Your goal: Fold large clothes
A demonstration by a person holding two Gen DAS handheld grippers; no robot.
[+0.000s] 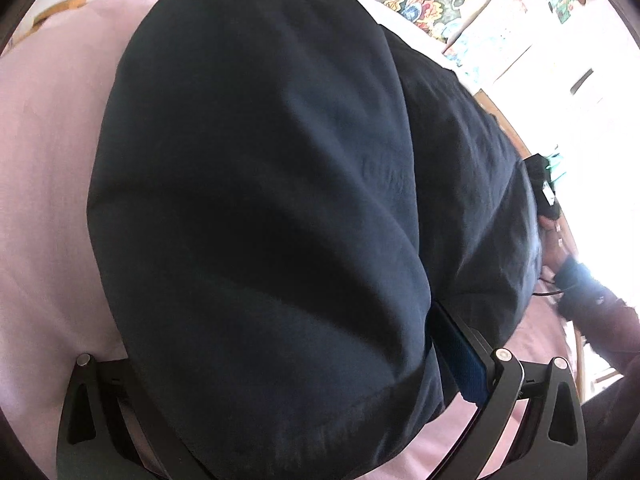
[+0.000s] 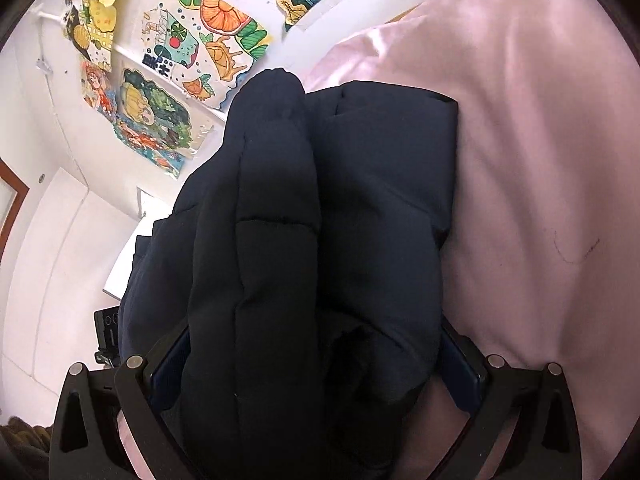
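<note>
Both tongs, left [image 1: 280,380] and right [image 2: 316,360], each clamped on the dark padded jacket [image 2: 360,200] above the pink sheet [image 2: 540,160].

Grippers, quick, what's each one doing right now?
Left gripper: shut on the dark jacket.
Right gripper: shut on the same jacket.

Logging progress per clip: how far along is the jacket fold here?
Partly done: the jacket is already doubled into thick layers on the pink sheet. In hand: both the left hand-held gripper and right hand-held gripper clamp bunched fabric. Left: laying it down flat.
</note>
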